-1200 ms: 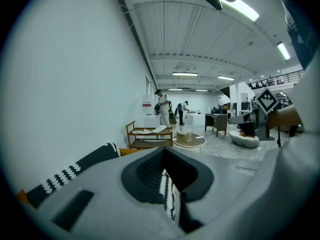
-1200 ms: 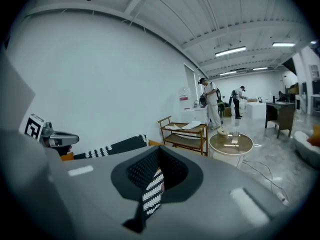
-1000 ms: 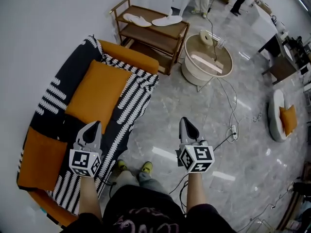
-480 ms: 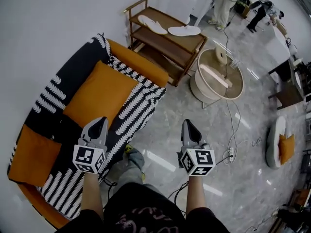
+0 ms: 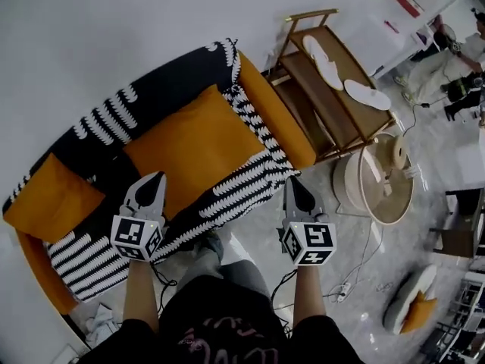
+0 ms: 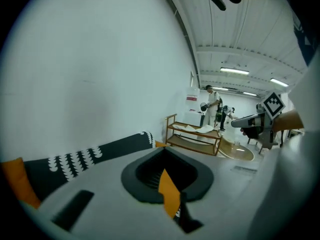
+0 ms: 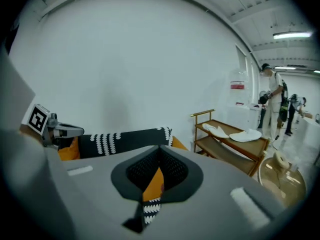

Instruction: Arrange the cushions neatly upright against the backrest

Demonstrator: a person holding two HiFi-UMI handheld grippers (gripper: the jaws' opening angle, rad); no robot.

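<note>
A sofa (image 5: 267, 108) draped in a black-and-white patterned throw (image 5: 227, 196) stands against the white wall. A large orange cushion (image 5: 193, 142) lies flat on its seat, and a smaller orange cushion (image 5: 49, 196) lies at the sofa's left end. My left gripper (image 5: 155, 179) is shut and empty, its tip over the seat's front by the large cushion's near left corner. My right gripper (image 5: 290, 182) is shut and empty, at the throw's front right edge. In the left gripper view the shut jaws (image 6: 162, 154) point along the backrest (image 6: 90, 156). The right gripper view shows its shut tip (image 7: 159, 151) facing the sofa (image 7: 125, 138).
A wooden shelf (image 5: 333, 105) with white slippers (image 5: 326, 55) stands right of the sofa, with a round beige tub (image 5: 379, 184) beyond it. Cables and a power strip (image 5: 345, 290) lie on the marble floor. A pet bed (image 5: 409, 309) sits lower right. People stand far right.
The head view has swung: the sofa moved from the left side to straight ahead. Both grippers have come up to the sofa's front edge and stay shut.
</note>
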